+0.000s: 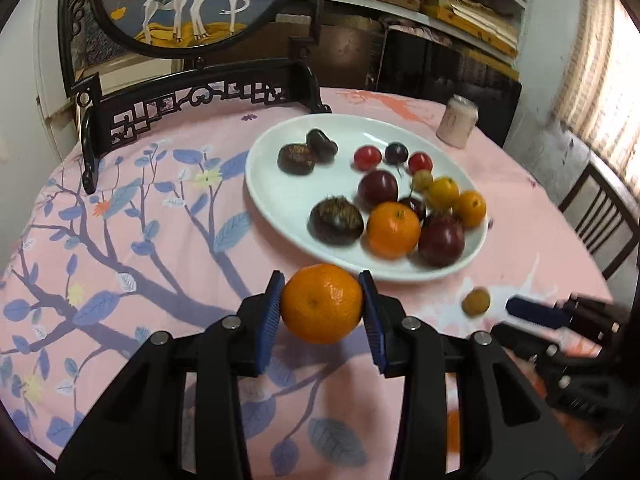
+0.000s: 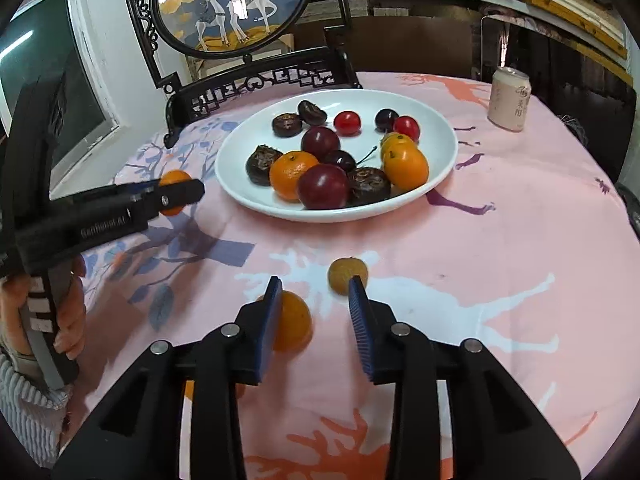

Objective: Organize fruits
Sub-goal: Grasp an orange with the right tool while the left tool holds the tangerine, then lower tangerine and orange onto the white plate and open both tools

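Between left gripper (image 1: 321, 306) fingers: round glossy orange mandarin (image 1: 321, 303), dimpled, pinched above desk; right gripper (image 2: 314, 308) fingers spread, empty.

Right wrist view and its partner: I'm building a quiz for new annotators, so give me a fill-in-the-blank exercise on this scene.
1. The left gripper is shut on exactly ___ orange.
2. The right gripper holds ___.
3. The plate with the fruit is ___ in colour.
4. The can stands ___ on the tablecloth.

Missing words: one; nothing; white; upright.
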`<action>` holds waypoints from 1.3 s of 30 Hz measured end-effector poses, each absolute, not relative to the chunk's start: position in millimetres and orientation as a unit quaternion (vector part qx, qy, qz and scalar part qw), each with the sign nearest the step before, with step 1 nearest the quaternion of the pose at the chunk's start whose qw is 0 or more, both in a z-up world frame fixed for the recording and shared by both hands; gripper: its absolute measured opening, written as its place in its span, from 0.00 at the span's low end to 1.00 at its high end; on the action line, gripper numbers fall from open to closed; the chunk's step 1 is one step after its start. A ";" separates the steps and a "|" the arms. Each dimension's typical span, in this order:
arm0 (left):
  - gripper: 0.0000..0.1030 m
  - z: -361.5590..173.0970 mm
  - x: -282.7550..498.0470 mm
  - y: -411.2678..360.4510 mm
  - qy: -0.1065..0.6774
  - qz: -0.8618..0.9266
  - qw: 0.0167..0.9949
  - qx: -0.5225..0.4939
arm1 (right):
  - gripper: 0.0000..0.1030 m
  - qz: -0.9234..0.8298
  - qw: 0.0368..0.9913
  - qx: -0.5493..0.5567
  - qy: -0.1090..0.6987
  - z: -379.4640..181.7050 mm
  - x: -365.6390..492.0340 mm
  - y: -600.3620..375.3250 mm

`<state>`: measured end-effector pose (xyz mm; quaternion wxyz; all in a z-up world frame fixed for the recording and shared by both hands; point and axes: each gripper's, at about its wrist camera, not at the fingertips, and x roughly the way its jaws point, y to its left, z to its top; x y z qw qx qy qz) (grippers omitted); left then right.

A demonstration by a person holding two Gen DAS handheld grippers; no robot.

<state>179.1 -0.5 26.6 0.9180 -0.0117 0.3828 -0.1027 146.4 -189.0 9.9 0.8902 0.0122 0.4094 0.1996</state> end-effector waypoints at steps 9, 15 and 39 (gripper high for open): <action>0.38 28.7 174.6 -0.6 0.378 -0.112 0.919 -0.009 | 0.40 0.267 0.855 0.046 0.443 0.1 143.5 -170.8; 0.38 23.9 173.3 2.0 0.384 -0.109 0.917 -0.014 | 0.40 0.292 0.830 0.072 0.470 -9.7 149.9 -159.9; 0.72 45.7 248.2 -17.7 0.350 -0.075 0.934 -0.001 | 0.60 0.169 0.918 0.072 0.352 32.3 225.8 -194.9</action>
